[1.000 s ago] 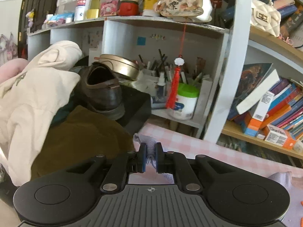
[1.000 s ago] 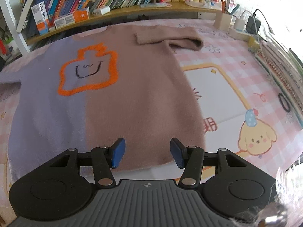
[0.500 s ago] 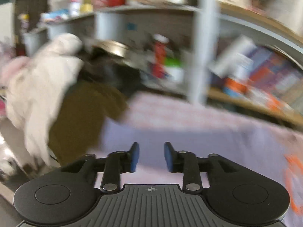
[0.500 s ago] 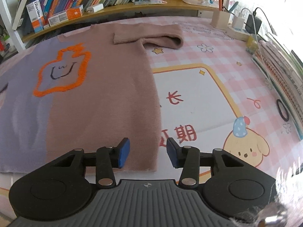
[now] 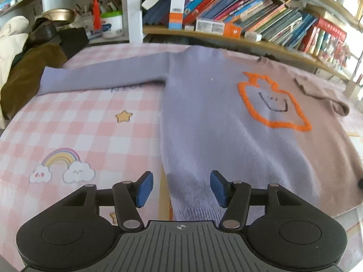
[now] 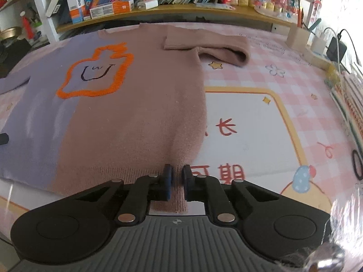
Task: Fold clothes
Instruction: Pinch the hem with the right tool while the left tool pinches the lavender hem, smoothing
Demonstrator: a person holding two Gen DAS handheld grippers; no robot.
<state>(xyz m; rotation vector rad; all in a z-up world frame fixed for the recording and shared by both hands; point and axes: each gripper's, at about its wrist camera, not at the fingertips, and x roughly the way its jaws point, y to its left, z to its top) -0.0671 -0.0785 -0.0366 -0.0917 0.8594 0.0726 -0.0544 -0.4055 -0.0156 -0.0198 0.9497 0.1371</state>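
Left wrist view: the left tongs (image 5: 180, 188) stand about half spread, having just been opening, and hang over the lilac corner of the sweater's hem. The sweater (image 5: 226, 124) shows in the gap between the blue pads (image 5: 144, 189), but neither pad presses on it, and whether they touch the cloth at all I cannot tell. The sweater lies flat on the bench (image 5: 79, 124), which has a pink checked cover; its lilac sleeve (image 5: 102, 77) stretches out to the side, away from the orange outline (image 5: 272, 104) on the chest, and its far half is brown. A rainbow print (image 5: 61, 166) on the cover lies just beside the left tongs, on the side away from the sweater. Beyond the sweater runs a bookshelf (image 5: 226, 38). Right wrist view: the right tongs (image 6: 177, 182) have just been closing and are nearly pressed together, pinching the brown ribbed hem at the sweater's (image 6: 136, 117) other bottom corner, with a strip of knit caught between the pads (image 6: 168, 181). The brown sleeve (image 6: 204, 45) is folded across the top of the sweater, next to the orange outline (image 6: 95, 72).
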